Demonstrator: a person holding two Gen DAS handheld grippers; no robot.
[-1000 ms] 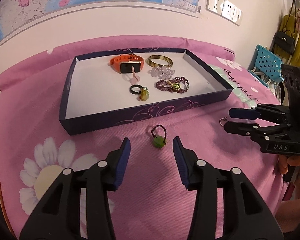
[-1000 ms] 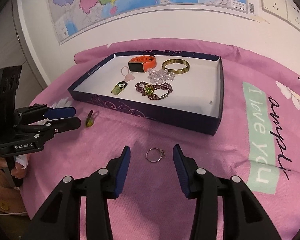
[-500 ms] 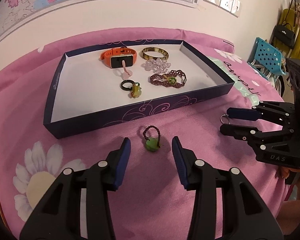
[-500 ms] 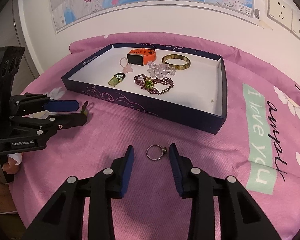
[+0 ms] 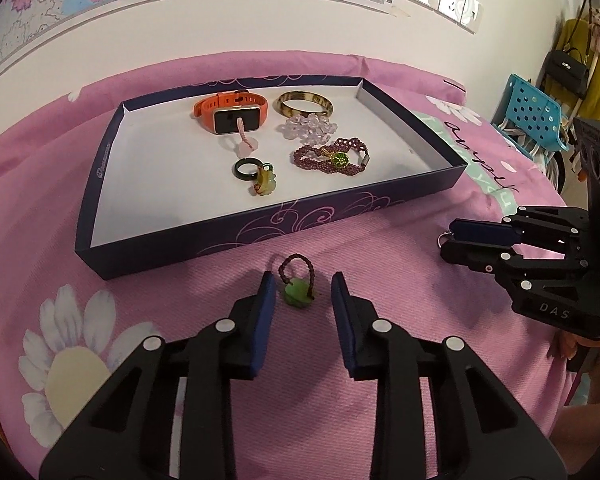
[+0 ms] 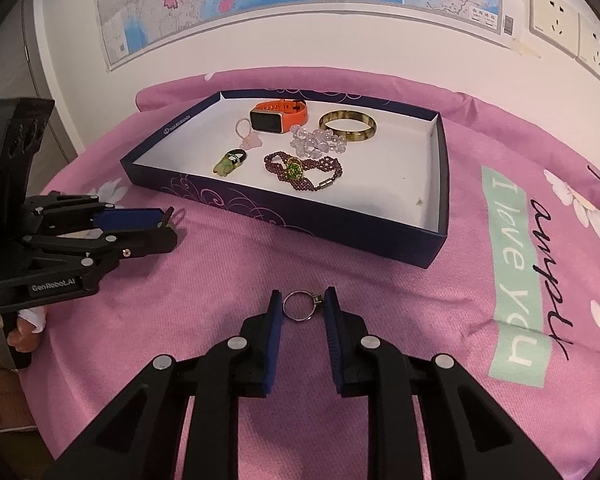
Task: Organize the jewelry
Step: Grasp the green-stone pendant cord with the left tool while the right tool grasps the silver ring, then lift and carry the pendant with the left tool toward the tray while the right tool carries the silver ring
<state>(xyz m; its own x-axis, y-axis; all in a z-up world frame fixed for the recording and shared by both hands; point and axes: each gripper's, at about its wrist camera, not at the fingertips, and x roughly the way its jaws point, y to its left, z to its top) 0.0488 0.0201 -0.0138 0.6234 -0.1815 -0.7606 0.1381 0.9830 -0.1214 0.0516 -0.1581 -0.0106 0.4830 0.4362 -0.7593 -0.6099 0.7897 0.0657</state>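
Note:
A green bead charm on a dark cord loop [image 5: 298, 290] lies on the pink cloth just in front of the tray, between the open fingers of my left gripper [image 5: 303, 292]. A thin silver ring [image 6: 301, 306] lies on the cloth between the fingers of my right gripper [image 6: 300, 305], which is partly closed around it without a visible squeeze. The dark blue tray [image 5: 228, 236] holds an orange watch [image 5: 232, 114], a brown bangle [image 5: 304, 104], clear beads, a purple bead bracelet [image 5: 332, 158] and a black ring with a charm [image 5: 256, 174].
The pink flowered cloth [image 6: 220, 320] covers the round table. A wall with a map and sockets stands behind the tray. A blue chair [image 5: 532, 116] and hanging bags are at the far right. Each gripper shows in the other's view, the right one [image 5: 452, 240], the left one [image 6: 168, 226].
Both grippers have moved forward and down over their items. The left fingers have narrowed around the green charm; the right fingers have narrowed around the silver ring.

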